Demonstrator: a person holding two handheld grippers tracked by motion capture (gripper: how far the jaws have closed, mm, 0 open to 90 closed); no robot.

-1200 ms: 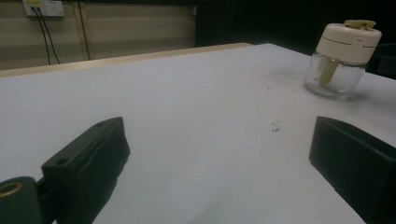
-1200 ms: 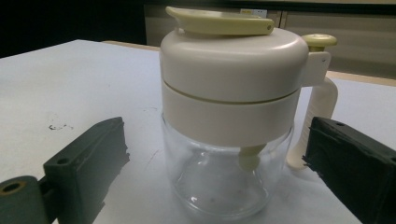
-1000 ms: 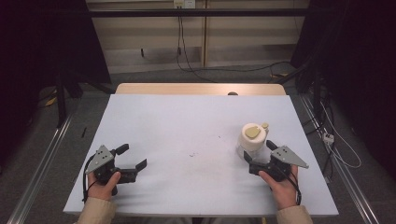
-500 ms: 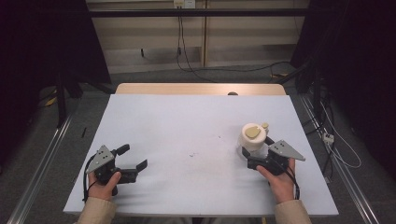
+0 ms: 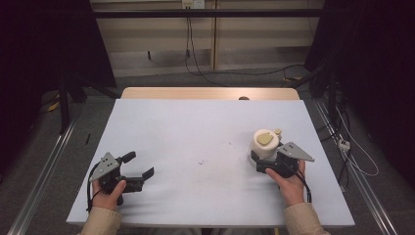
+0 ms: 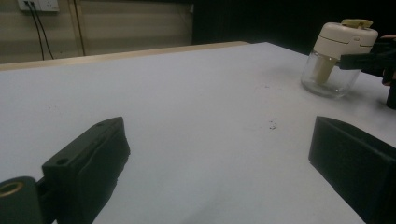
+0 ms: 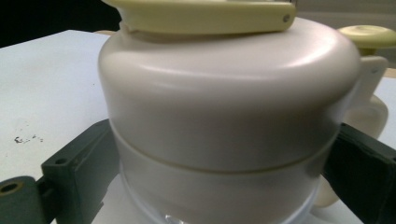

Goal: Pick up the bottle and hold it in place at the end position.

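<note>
Right claw (image 5: 264, 164) brackets the cream-lidded glass jar (image 5: 265, 145), contact unclear; left claw (image 5: 137, 169) gapes idle on the counter (image 5: 195, 127); an off-centre squeeze could tip it

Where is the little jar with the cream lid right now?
In the high view the jar stands on the right half of the white table, between the jaws of the right tool, far from the left tool.

The tabletop (image 5: 195, 132) looks matt, smooth and pale, with a bare wood strip (image 5: 195, 93) at its far edge. The jar (image 6: 332, 77) has a clear glass bottom and a smooth, slightly shiny cream plastic lid (image 7: 229, 88). The fingers (image 6: 88, 163) look like matt black plastic.
</note>
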